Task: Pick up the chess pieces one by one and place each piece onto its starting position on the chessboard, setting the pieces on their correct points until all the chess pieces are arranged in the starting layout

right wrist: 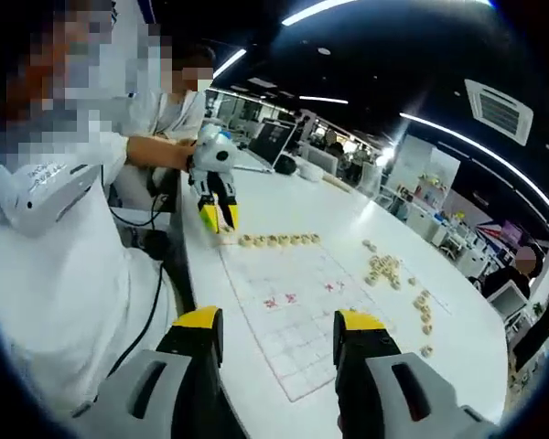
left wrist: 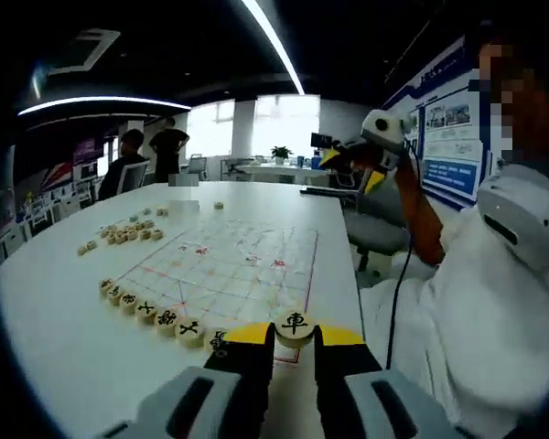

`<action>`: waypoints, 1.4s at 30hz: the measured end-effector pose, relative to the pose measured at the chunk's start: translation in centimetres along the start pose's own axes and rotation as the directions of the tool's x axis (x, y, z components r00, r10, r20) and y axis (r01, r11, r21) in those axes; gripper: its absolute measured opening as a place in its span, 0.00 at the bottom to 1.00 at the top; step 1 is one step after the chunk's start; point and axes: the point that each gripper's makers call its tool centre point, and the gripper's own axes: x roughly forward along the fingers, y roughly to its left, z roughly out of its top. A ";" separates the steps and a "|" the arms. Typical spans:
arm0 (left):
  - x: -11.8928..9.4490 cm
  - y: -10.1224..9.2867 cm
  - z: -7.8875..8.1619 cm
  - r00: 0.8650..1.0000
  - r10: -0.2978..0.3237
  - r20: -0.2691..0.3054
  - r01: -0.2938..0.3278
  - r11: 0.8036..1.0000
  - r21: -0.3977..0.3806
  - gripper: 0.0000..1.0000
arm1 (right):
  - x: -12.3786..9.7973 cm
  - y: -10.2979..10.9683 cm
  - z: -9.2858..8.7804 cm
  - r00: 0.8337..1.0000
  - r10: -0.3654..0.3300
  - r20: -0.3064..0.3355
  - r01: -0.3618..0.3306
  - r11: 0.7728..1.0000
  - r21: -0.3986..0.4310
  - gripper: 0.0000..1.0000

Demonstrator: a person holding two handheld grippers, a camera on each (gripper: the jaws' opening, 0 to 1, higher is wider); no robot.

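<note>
while left gripper [left wrist: 295, 337] grips chess piece [left wrist: 295, 326]

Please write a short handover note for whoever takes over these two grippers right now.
Left gripper: shut on a chariot piece, held over the near corner of the chessboard.
Right gripper: open, holding nothing, hovering above the board's other end.
Done: a row of pieces lines the board's near edge beside the left gripper.
Left: set the held piece on its corner point, then place the loose pile of pieces on the table beside the board. The far side of the board has no pieces yet.
</note>
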 end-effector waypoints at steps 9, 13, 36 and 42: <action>0.3 -0.4 -1.9 0.998 -0.016 -0.065 0.017 1.000 0.020 0.20 | -0.1 0.0 -0.1 1.000 -0.004 -0.007 0.004 1.000 -0.012 0.48; 0.3 0.0 -2.3 0.997 -0.010 -0.075 0.012 1.000 0.015 0.20 | 0.0 -0.1 -0.4 1.000 -0.008 -0.023 0.008 1.000 -0.014 0.47; -0.7 4.5 4.5 0.984 0.126 0.122 -0.125 0.992 -0.014 0.42 | -0.3 -0.9 -0.6 0.999 -0.029 -0.027 0.029 1.000 -0.011 0.46; 0.3 9.1 5.8 0.967 0.228 0.115 -0.220 0.972 -0.081 0.40 | -0.4 -1.5 -0.8 0.998 -0.054 -0.031 0.054 0.999 -0.008 0.45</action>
